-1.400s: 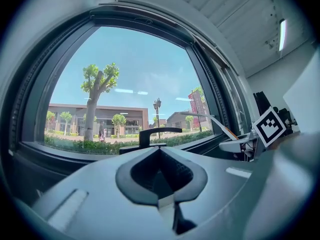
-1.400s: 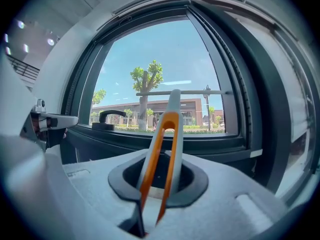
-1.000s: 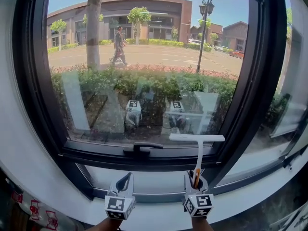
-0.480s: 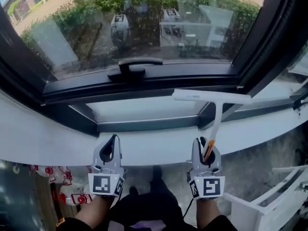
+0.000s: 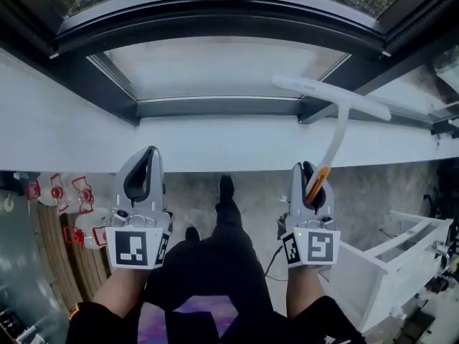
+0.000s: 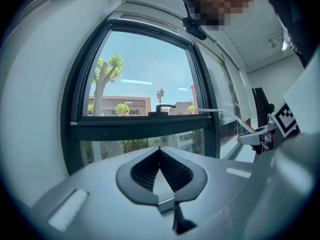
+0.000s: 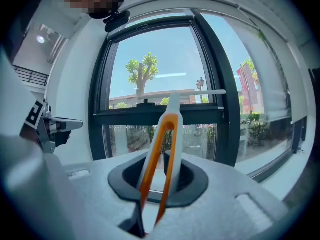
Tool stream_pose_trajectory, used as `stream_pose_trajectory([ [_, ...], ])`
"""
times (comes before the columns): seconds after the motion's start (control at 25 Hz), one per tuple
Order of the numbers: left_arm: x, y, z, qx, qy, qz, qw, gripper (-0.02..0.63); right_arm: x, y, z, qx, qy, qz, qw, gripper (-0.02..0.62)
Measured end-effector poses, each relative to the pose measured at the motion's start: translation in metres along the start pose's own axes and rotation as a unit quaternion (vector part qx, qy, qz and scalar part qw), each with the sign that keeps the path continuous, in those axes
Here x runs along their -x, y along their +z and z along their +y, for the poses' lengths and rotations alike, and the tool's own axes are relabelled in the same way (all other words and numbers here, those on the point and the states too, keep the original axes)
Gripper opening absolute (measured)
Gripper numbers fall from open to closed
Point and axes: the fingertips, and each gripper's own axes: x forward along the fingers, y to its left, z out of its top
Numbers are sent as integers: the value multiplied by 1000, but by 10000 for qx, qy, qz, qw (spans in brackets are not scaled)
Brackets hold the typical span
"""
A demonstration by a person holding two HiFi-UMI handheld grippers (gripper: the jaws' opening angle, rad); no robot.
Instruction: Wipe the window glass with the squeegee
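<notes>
Now the right gripper (image 5: 310, 183) clamps the squeegee (image 5: 336, 131) handle, blade crosswise ahead, near the glass (image 5: 215, 63), right side, while the left gripper (image 5: 141, 172) hangs back, jaws together, empty.

Bright daylight, heavy fisheye.
Light floods through the window glass (image 7: 155, 74); indoor parts dimmer, corners vignette black, close foreground soft.

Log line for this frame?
left tongs shut, empty | right tongs shut on white orange-handled squeegee | blade toward black-framed window
</notes>
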Motion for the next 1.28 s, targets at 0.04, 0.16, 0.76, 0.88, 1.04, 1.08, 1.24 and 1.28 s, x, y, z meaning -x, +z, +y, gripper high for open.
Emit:
stream_pose_trajectory([
  [0.04,15,-5,4,17,-4,44,10000,10,9,-3,9,-3,-18,11,10000,49],
  [0.16,62,-17,13,51,-54,114,9999,11,42,-10,38,-39,-98,28,9999,49],
  [0.76,199,-23,10,358,-201,78,9991,11,171,-3,120,104,-215,84,9997,49],
  [0.88,209,-21,-2,390,-124,54,9991,11,184,0,117,201,-99,62,9997,49],
  [1.04,229,-18,-28,383,134,17,9992,11,200,-5,107,332,237,81,9991,49],
  [1.08,234,-17,-37,364,201,2,9991,10,205,-8,102,339,333,92,9988,49],
  [1.24,252,-25,-85,330,447,41,9984,10,224,-22,83,355,770,85,9964,49],
  [1.28,257,-30,-99,376,524,81,9979,10,229,-26,77,360,900,83,9953,49],
])
